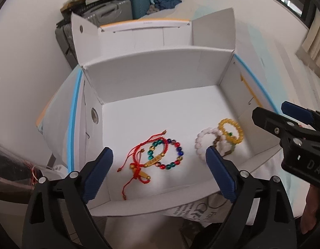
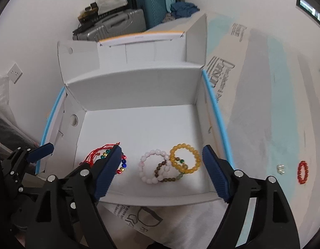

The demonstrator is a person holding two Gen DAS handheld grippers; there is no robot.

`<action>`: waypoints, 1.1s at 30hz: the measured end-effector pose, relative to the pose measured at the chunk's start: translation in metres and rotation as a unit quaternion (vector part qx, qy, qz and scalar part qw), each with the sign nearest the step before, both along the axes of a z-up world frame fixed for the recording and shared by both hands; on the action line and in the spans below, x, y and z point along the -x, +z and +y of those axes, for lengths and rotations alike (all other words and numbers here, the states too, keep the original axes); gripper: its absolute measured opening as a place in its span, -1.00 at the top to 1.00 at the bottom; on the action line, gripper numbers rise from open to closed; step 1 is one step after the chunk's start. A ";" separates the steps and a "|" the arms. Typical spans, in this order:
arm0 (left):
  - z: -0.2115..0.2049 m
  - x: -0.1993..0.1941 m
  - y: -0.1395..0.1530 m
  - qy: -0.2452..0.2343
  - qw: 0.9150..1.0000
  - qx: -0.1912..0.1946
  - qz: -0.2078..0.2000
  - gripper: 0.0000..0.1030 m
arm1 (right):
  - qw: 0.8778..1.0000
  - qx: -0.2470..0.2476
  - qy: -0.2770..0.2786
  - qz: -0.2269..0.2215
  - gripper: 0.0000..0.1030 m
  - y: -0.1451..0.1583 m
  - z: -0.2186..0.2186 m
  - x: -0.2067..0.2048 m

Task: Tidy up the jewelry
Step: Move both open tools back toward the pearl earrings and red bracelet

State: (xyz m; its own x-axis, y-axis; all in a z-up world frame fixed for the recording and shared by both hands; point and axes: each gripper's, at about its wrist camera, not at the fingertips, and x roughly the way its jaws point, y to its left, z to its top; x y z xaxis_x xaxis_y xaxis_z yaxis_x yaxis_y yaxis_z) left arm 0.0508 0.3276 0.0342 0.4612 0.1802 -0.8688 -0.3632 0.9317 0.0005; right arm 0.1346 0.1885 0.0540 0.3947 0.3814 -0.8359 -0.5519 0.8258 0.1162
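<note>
I have both grippers tipped steeply down over the open white box [image 1: 160, 76]. The left gripper [image 1: 160, 172] hangs with its jaws spread wide and nothing between the pads; the red cord bracelet [image 1: 137, 161] and the multicoloured bead bracelet [image 1: 170, 153] lie loose on the box floor below the gap. The right gripper [image 2: 160, 174] is spread just as wide and grips nothing; under it lie the pink-white bead bracelet [image 2: 151, 166], the yellow bead bracelet [image 2: 185, 157] and a brown-green bead bracelet [image 2: 170, 172].

The red cord bracelet runs lengthwise from the far left toward the near rim, its gold tube charm pointing at the near wall and its frayed ends trailing either way. The multicoloured ring overlaps it and lies flat. The three rings on the right lie flat too, overlapping one another like links, the yellow one farthest in.

From the right wrist camera my own left finger [image 2: 108, 174] covers most of the red cord and multicoloured pair. From the left wrist view the right finger [image 1: 220, 174] cuts off the brown-green ring. Outside the box, on the sheet to the right, sits a red bead bracelet [image 2: 302, 172] and a small pale object [image 2: 281, 168], possibly a clip; it is too small to tell.
</note>
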 end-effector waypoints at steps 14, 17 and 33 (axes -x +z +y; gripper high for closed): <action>-0.062 -0.006 0.036 -0.042 0.999 -0.013 -0.031 -0.89 | 0.999 -0.014 -0.031 -0.033 -0.67 0.037 -0.061 0.007; -0.079 -0.010 0.041 -0.055 0.998 -0.014 -0.035 -0.89 | 0.998 -0.017 -0.043 -0.037 -0.77 0.042 -0.082 0.007; -0.207 -0.049 0.044 -0.154 0.987 -0.002 -0.052 -0.89 | 0.991 -0.011 -0.125 -0.048 -0.85 0.050 -0.222 -0.009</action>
State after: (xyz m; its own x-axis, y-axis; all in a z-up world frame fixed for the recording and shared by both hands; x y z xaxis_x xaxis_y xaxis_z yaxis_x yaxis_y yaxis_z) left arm 0.1000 0.1211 0.0783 0.5805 0.0222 -0.8139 -0.0622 0.9979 -0.0172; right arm 0.1436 -0.0330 0.1044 0.5558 0.2799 -0.7828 -0.3404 0.9357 0.0929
